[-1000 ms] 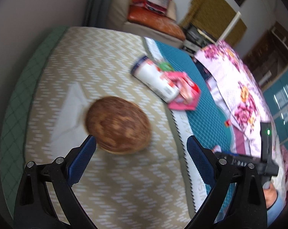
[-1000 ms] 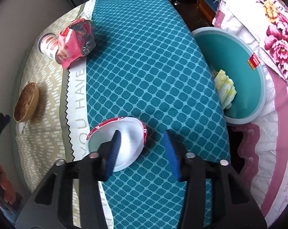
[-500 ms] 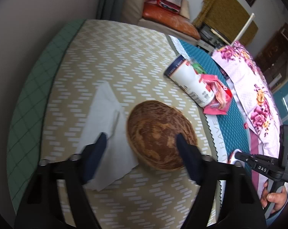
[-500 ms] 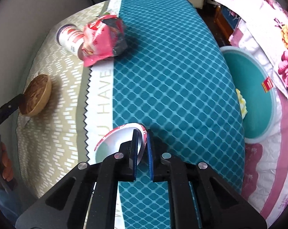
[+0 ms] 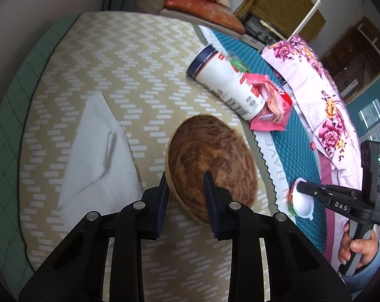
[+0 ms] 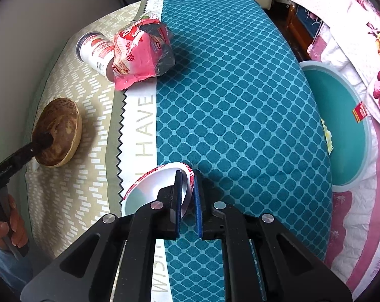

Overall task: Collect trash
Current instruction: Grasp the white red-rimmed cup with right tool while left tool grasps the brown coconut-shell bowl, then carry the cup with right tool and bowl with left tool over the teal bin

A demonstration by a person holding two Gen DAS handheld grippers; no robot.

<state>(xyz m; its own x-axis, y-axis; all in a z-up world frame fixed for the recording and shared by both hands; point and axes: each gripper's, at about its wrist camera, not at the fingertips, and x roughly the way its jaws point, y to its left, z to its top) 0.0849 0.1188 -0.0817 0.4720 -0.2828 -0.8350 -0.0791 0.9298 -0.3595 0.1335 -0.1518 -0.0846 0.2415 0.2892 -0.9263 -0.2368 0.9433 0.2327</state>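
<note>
A brown coconut-shell bowl [image 5: 215, 156] [image 6: 61, 130] sits on the beige zigzag cloth. My left gripper [image 5: 184, 177] straddles its near rim, one finger outside and one inside. The jaws are closing, and the pads do not both press the rim. A white paper cup with red print [image 6: 149, 188] [image 5: 301, 205] lies at the seam of the teal cloth. My right gripper [image 6: 187, 188] is shut on its rim. A tipped white can [image 5: 222, 83] [image 6: 96, 50] and a pink wrapper [image 5: 270, 105] [image 6: 137, 55] lie together farther back.
A white napkin [image 5: 96, 156] lies left of the brown bowl. A teal round basin [image 6: 340, 130] with a yellowish scrap [image 6: 327, 136] inside stands past the table's right edge, beside a floral cloth [image 6: 353, 25]. A sofa with an orange cushion [image 5: 202, 12] is behind the table.
My left gripper came down over the brown bowl and its jaws narrowed from wide around the rim. My right gripper closed on the white cup's rim and has stayed shut.
</note>
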